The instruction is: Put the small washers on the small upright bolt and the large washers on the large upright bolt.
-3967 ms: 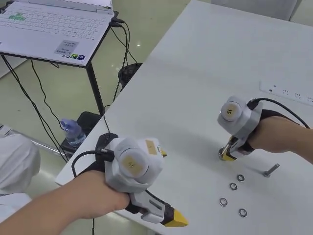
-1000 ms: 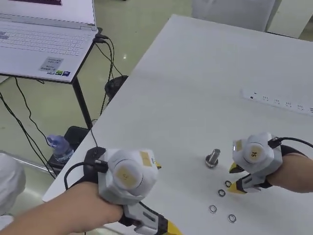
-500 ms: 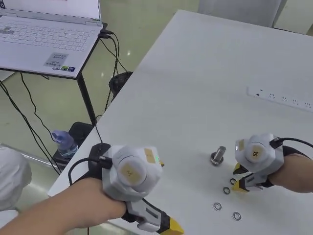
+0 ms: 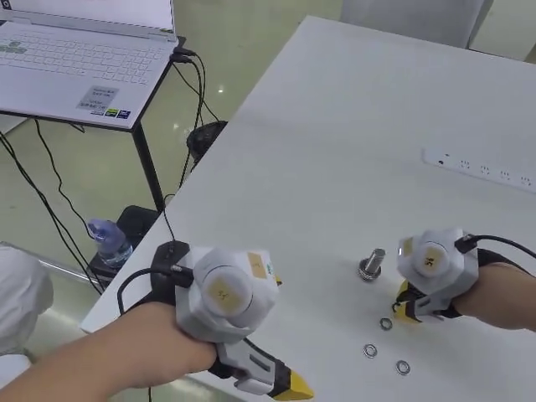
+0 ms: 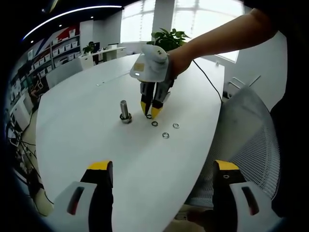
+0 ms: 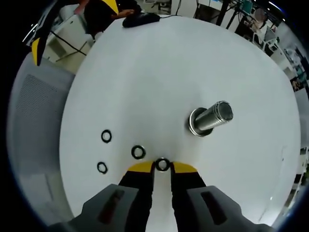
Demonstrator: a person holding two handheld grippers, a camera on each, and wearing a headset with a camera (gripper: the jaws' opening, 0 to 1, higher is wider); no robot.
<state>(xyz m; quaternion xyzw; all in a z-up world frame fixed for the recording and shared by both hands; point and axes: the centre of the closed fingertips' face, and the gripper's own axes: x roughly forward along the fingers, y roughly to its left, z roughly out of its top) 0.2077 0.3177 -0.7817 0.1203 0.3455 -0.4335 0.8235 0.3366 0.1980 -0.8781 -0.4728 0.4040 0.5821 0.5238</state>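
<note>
One upright bolt [image 4: 373,264] [image 6: 210,118] [image 5: 125,111] stands on the white table [image 4: 335,142]. Just right of it my right gripper [image 4: 402,314] [image 6: 162,166] [image 5: 150,112] points down at the table. Its jaws stand narrow, shut on a small dark washer [image 6: 162,164] that lies flat between the yellow tips. Three more washers lie loose beside it: one [image 6: 138,152] [image 4: 385,323] close by, and two [image 6: 106,136] [image 6: 102,167] farther off. My left gripper [image 5: 163,169] [image 4: 293,387] hangs open over the table's near edge, holding nothing.
A laptop [image 4: 84,50] sits on a stand left of the table, with cables and a water bottle [image 4: 109,239] on the floor below. A white power strip [image 4: 481,167] lies at the back right. A mesh chair [image 5: 246,140] stands beside the table.
Four seconds ago the right gripper was at the bolt; it has since left the bolt standing and come down over the washers. Over the last half second it barely moved.
</note>
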